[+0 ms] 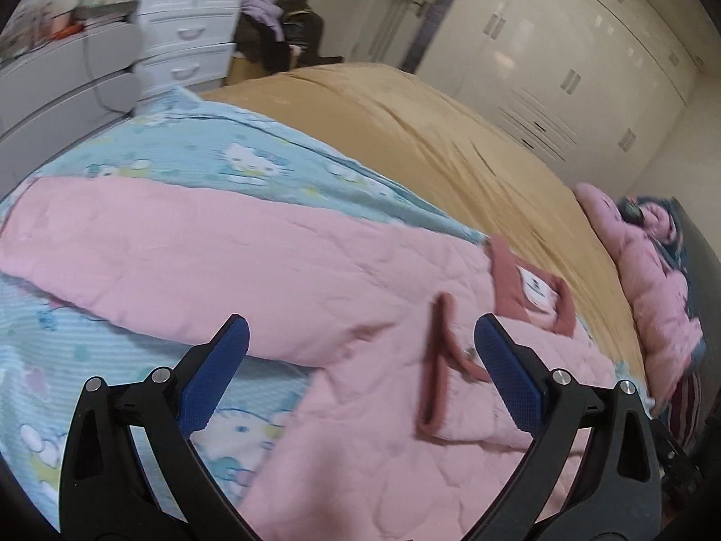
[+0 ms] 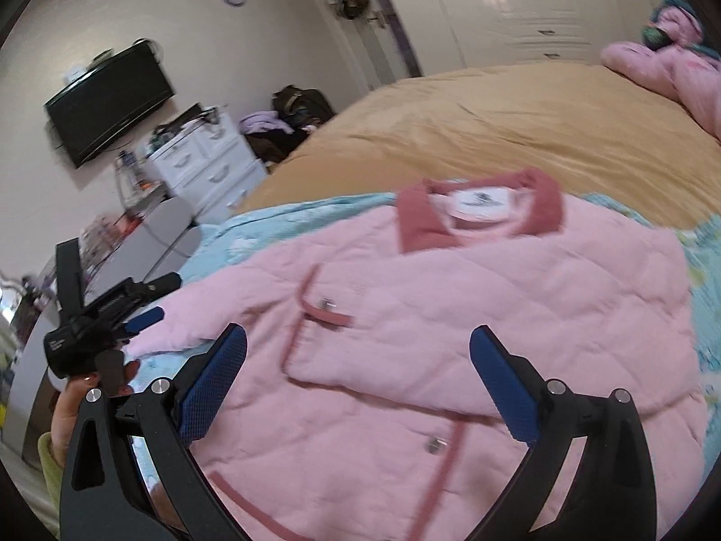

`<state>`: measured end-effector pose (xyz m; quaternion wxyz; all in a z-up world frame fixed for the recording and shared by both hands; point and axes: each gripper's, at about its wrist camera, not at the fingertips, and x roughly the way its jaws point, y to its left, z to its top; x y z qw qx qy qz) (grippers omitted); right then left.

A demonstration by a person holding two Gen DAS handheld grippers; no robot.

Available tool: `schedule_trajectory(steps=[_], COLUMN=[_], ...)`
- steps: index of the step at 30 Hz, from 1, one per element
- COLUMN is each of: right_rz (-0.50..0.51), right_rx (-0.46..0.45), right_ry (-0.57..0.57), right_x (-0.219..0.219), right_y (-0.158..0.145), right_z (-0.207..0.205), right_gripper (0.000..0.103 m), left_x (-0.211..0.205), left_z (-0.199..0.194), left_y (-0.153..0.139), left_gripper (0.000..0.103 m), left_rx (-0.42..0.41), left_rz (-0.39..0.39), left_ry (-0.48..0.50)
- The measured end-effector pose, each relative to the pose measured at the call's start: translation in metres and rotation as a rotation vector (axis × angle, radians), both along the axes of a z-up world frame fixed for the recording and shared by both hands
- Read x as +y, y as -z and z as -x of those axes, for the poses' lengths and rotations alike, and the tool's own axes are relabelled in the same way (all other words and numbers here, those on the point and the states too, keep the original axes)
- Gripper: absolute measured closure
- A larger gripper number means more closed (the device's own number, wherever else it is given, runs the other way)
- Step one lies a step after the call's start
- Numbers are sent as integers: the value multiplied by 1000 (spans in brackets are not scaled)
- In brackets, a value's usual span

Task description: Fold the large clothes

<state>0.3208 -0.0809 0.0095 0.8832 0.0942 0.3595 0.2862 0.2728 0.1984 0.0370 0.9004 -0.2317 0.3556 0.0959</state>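
Observation:
A pink quilted jacket [image 2: 450, 315] with a dark pink collar [image 2: 477, 216] lies flat on a light blue cartoon-print blanket [image 2: 279, 225] on the bed. It also shows in the left wrist view [image 1: 270, 261], with one sleeve stretched to the left. My left gripper [image 1: 360, 342] is open and empty, just above the jacket near its front trim. It also shows in the right wrist view [image 2: 148, 318], at the sleeve end. My right gripper [image 2: 358, 347] is open and empty above the jacket's chest.
A tan bedspread [image 2: 518, 126] covers the far bed. Another pink garment [image 1: 649, 279] lies by the headboard. A white drawer chest [image 2: 207, 158], a wall TV [image 2: 108, 99], piled bags [image 2: 293, 112] and white wardrobes [image 2: 540, 0] line the room.

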Motion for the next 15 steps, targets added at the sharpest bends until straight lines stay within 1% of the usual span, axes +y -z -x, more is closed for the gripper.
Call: schedule_trajectory(steps=[3,7,11,13,15], right_rz=[-4,0,6,10,16], right_rx=[-3,-9,-9,-9,-9], right_ry=[-38,-102,-155,-180,-203], right_x=[22,58,90,105,120], right_y=[-5,-9,-10,-9,-9], right_z=[-1,0,1,1,0], right_gripper=[4,4,4,4,4], left_x=[21,51,72,83,96], left_z=[5,14,21,25,30], left_y=[2,9,13,14,17], left_gripper=[9,9,9,9,9], left_rx=[3,16,14,22,33], left_rz=[11,56,51,38,42], left_ry=[-40,-102,-162,-192,-236])
